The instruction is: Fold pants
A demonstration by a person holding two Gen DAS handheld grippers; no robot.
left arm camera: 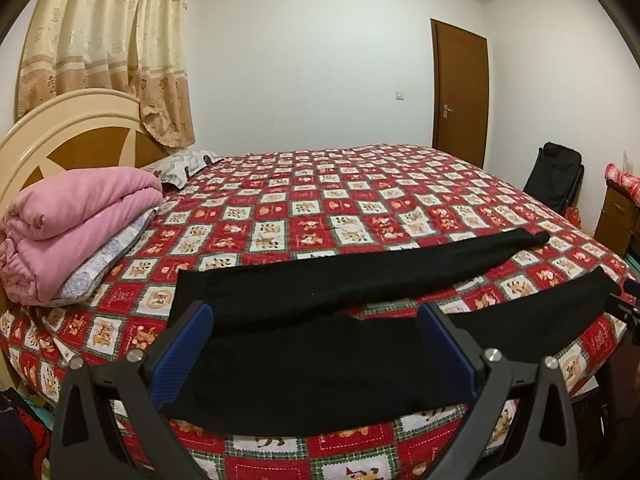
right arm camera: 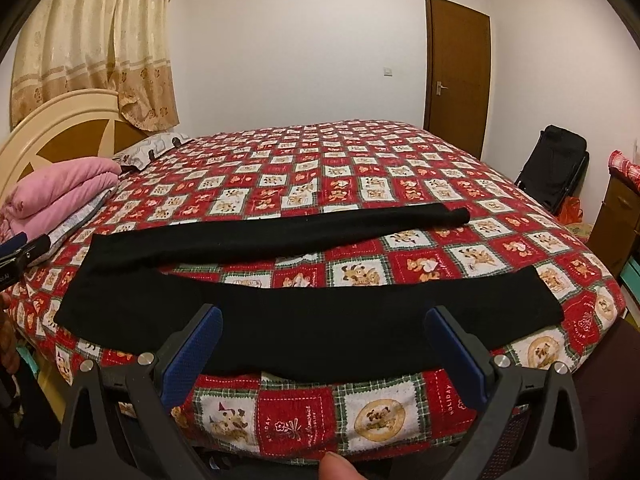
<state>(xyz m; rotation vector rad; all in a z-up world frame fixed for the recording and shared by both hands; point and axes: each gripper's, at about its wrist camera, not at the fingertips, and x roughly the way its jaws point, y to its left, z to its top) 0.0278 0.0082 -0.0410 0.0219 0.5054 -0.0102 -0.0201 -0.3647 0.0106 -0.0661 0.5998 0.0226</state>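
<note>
Pants flat on the bed at its near edge, legs splayed apart; my left fingers and right fingers both spread wide above them, gripping nothing.

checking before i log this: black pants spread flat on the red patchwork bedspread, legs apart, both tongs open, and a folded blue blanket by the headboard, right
Not quite: the folded blanket by the headboard is pink, not blue, as the left wrist view shows. The rest holds: the black pants lie flat on the red patchwork bedspread with legs apart, and the left tongs and right tongs are both open.
</note>
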